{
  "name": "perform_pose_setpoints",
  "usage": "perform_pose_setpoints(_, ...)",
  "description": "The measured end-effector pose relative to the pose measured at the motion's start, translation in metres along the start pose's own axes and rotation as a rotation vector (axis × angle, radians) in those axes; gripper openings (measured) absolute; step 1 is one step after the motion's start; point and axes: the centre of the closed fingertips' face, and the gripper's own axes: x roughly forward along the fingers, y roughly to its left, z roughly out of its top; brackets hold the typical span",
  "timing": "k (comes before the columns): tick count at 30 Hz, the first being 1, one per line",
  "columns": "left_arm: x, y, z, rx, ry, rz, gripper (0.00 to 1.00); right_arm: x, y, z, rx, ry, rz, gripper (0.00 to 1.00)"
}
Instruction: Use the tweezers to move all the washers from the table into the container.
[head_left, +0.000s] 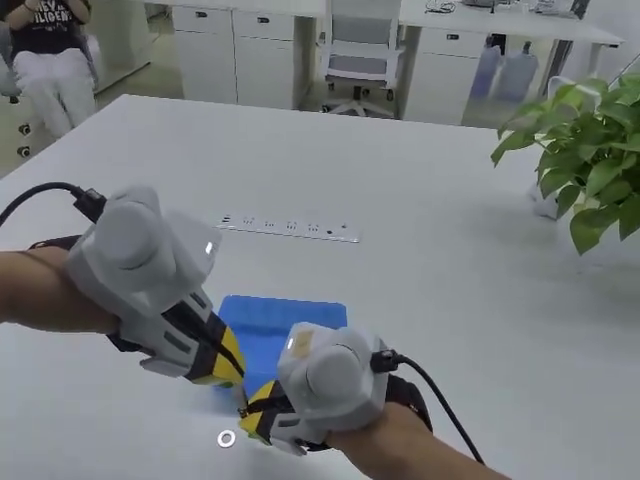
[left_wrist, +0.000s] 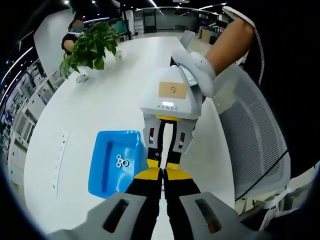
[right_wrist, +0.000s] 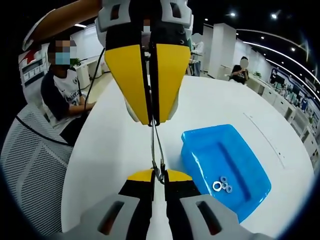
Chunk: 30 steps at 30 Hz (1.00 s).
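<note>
Low in the middle of the head view, the left gripper (head_left: 236, 383) and the right gripper (head_left: 252, 408) meet nose to nose over the white tabletop (head_left: 420, 290). In the right gripper view the tweezers (right_wrist: 155, 147) show as thin metal legs. They run from the left gripper's yellow fingers (right_wrist: 169, 75) at the top down to the right gripper's own fingers (right_wrist: 178, 176) at the bottom. Both pairs of fingers are pressed together on the tweezers, one at each end (the legs bow slightly apart between them).

The blue container (right_wrist: 205, 150) sits right of centre in that view, just beside the grippers. Three washers (right_wrist: 223, 186) are clustered on its floor near the lower corner. One more washer (head_left: 227, 438) lies on the tabletop at the bottom edge of the head view, just left of the right gripper's tip. A power strip (head_left: 290, 227) lies above the container, and a potted plant (head_left: 590, 150) stands at the right edge.
</note>
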Motion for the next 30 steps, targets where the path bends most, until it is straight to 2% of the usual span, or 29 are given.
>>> perform_pose_setpoints(4,-0.006,0.001,0.007,0.004,-0.005,-0.003,0.05,-0.006,-0.002,0.006,-0.011,0.007,-0.002,0.08)
perform_pose_setpoints(16,-0.024,0.016,0.028,0.05,-0.003,0.018,0.05,-0.027,-0.023,0.026,-0.011,-0.026,-0.037,0.08)
perform_pose_setpoints(23,-0.027,0.03,0.039,0.086,-0.002,0.029,0.05,-0.037,-0.039,0.028,-0.01,-0.034,-0.068,0.08)
perform_pose_setpoints(30,-0.022,0.041,0.047,0.122,-0.003,0.034,0.05,-0.042,-0.056,0.027,-0.018,-0.035,-0.097,0.08)
